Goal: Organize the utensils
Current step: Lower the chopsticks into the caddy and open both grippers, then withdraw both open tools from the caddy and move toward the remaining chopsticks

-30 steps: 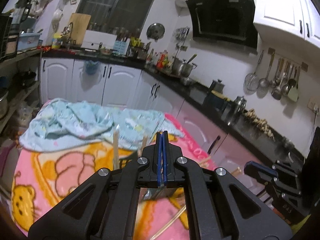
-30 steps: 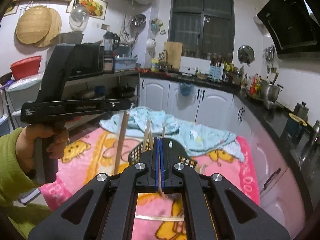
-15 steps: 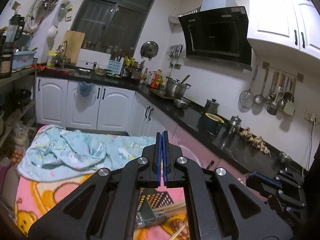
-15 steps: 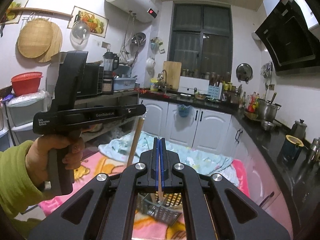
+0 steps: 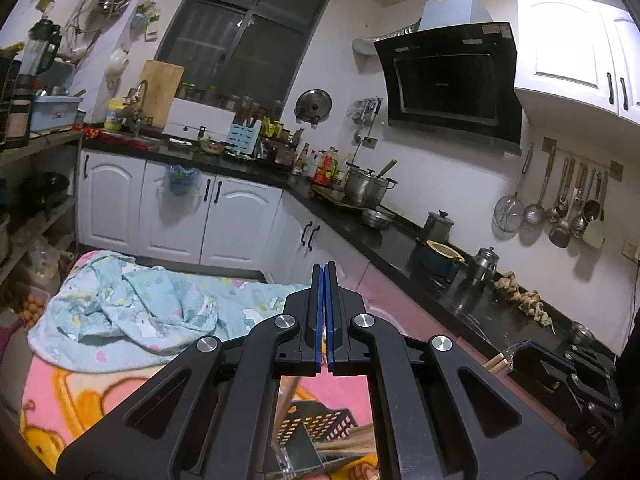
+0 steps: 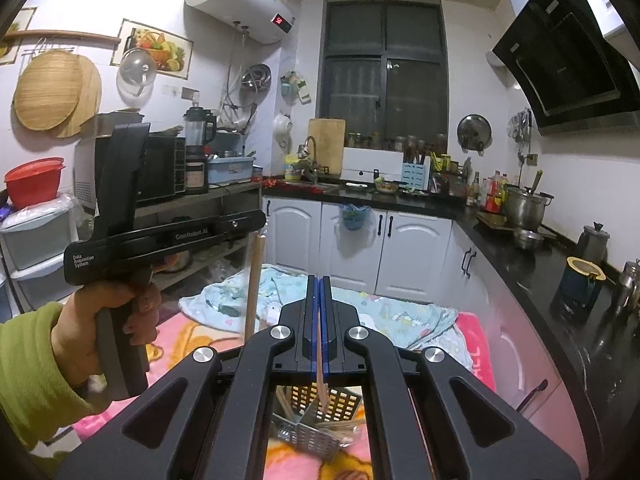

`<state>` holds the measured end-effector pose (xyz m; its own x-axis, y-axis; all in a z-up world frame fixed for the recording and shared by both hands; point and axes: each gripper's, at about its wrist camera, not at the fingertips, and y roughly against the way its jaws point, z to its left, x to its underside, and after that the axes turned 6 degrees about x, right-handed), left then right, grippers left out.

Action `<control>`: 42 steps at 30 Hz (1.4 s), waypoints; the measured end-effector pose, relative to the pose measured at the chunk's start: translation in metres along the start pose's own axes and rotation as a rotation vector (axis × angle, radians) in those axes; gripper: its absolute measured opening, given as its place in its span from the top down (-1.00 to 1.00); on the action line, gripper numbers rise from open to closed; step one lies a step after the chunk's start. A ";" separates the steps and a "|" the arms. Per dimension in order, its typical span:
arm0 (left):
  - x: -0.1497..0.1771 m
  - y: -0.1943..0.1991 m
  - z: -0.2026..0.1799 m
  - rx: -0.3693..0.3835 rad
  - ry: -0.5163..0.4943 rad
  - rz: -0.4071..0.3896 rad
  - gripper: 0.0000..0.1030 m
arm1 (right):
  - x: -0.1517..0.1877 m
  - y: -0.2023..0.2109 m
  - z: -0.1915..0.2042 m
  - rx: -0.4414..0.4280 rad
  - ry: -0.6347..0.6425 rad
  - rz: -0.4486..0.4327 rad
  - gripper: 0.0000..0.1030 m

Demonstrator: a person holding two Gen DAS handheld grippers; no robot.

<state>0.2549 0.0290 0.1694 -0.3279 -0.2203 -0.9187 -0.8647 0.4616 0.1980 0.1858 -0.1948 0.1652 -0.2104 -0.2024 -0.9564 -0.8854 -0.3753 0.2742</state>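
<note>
My right gripper (image 6: 319, 322) is shut on a thin wooden chopstick (image 6: 321, 384) that hangs down over a black mesh utensil basket (image 6: 326, 402). The basket holds several wooden chopsticks and stands on a pink cartoon blanket (image 6: 180, 330). My left gripper (image 5: 323, 312) is shut with nothing seen between its blue pads; it also shows in the right wrist view (image 6: 256, 222), where a wooden chopstick (image 6: 253, 284) hangs below its tip. In the left wrist view the basket (image 5: 316, 424) lies below the jaws. The right gripper shows at the lower right there (image 5: 520, 354) with stick ends (image 5: 496, 362).
A light blue patterned cloth (image 5: 132, 312) lies bunched on the far part of the blanket. A black kitchen counter (image 5: 400, 236) with pots runs along the right. White cabinets (image 6: 360, 248) stand behind. Shelves (image 6: 192, 208) with appliances stand at the left.
Both grippers have risen and tilted up, so the table has dropped low in both views. The basket now shows only under the jaws. Both grippers stay shut.
</note>
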 end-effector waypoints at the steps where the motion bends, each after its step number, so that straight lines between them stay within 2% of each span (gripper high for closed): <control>1: 0.002 -0.002 0.002 -0.006 0.003 -0.002 1.00 | 0.001 -0.002 -0.001 0.001 -0.003 0.004 0.98; 13: 0.018 -0.015 0.019 -0.021 0.036 -0.009 1.00 | 0.018 -0.031 -0.004 -0.002 -0.029 0.065 0.97; 26: 0.040 -0.022 0.034 -0.029 0.051 0.026 1.00 | 0.043 -0.063 -0.009 0.018 -0.079 0.164 0.96; 27: 0.042 -0.022 0.035 -0.030 0.046 0.029 1.00 | 0.046 -0.064 -0.010 0.021 -0.081 0.169 0.93; 30: 0.047 -0.018 0.037 -0.034 0.040 0.041 0.95 | 0.052 -0.064 -0.012 0.034 -0.092 0.178 0.52; 33: 0.051 -0.013 0.037 -0.035 0.026 0.045 0.65 | 0.055 -0.059 -0.014 0.039 -0.107 0.175 0.36; 35: 0.054 -0.006 0.036 -0.036 0.012 0.040 0.23 | 0.057 -0.056 -0.016 0.049 -0.109 0.168 0.29; 37: 0.057 -0.001 0.034 -0.043 -0.001 0.035 0.17 | 0.059 -0.053 -0.019 0.054 -0.115 0.165 0.26; 39: 0.060 0.005 0.033 -0.061 -0.011 0.039 0.02 | 0.061 -0.049 -0.022 0.055 -0.125 0.163 0.22; 41: 0.063 0.009 0.034 -0.075 -0.010 0.048 -0.23 | 0.063 -0.046 -0.024 0.058 -0.129 0.160 0.18; 42: 0.065 0.011 0.034 -0.078 -0.009 0.050 -0.28 | 0.064 -0.044 -0.024 0.059 -0.130 0.160 0.18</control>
<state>0.2370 0.0496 0.1006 -0.3684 -0.1910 -0.9098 -0.8746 0.4030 0.2695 0.2213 -0.2127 0.0945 -0.3986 -0.1359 -0.9070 -0.8581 -0.2938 0.4212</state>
